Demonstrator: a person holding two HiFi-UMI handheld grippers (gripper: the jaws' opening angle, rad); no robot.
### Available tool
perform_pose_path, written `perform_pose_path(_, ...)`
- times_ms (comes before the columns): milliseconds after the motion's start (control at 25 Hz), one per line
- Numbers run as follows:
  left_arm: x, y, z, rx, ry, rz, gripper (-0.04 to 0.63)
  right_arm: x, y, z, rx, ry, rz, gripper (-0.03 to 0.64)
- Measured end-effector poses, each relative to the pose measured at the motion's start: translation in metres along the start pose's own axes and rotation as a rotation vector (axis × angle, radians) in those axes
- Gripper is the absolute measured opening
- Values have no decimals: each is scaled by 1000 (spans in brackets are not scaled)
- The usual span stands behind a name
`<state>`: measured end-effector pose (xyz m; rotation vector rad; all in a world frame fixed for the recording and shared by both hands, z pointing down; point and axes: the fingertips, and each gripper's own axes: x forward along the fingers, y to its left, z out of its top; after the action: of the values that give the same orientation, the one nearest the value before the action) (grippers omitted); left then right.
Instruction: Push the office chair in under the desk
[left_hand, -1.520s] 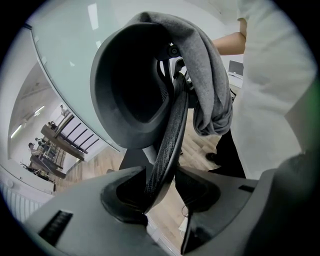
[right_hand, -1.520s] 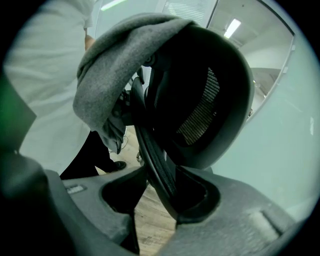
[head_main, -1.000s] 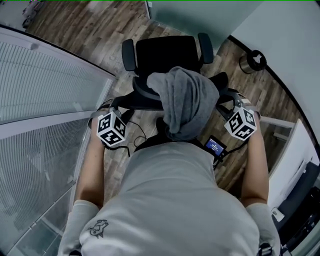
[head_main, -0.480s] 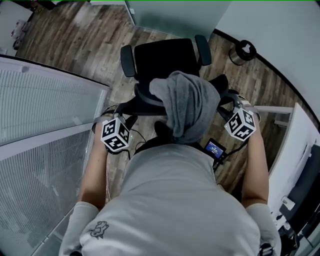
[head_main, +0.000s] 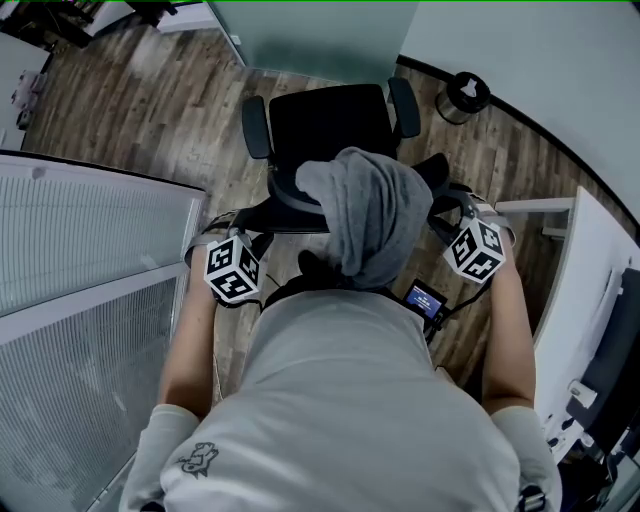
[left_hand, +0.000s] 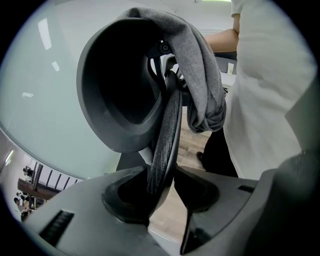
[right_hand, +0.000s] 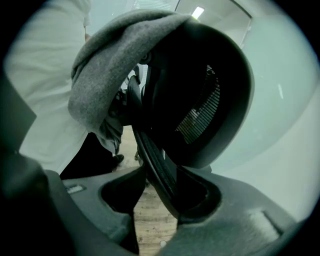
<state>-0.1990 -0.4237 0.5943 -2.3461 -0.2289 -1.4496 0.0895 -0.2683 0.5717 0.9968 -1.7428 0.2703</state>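
Observation:
The black office chair stands in front of me, its seat and two armrests facing a pale green frosted wall. A grey garment hangs over the top of its backrest. My left gripper grips the backrest's left rim, and that rim runs down between the jaws. My right gripper holds the right rim the same way, with the mesh edge wedged between its jaws. The chair's wheels and base are hidden.
A striped glass partition runs close along the left. A round black bin stands by the curved wall at the upper right. A white desk-like surface and dark equipment fill the right edge. The floor is wood plank.
The chair and both grippers have shifted a little over the floor; the bin and the green wall now sit further left in the head view. Both grips are unchanged.

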Motion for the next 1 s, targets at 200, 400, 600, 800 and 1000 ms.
perform_pose_path(200,17,-1,38,50,-2,-10,164,-20,0,-38,45,8,-31,184)
perform_pose_path(400,34,-3,77,113,7,-25,166,-42,3,-78,96,12,-73,184)
perform_pose_path(600,55,-3,116,180,16,-35,170,-62,11,-117,140,9,-117,181)
perform_pose_path(800,75,-1,157,292,13,-39,173,-85,22,-153,213,27,-154,178)
perform_pose_path(1000,92,5,192,397,8,-58,173,-103,35,-177,297,48,-201,176)
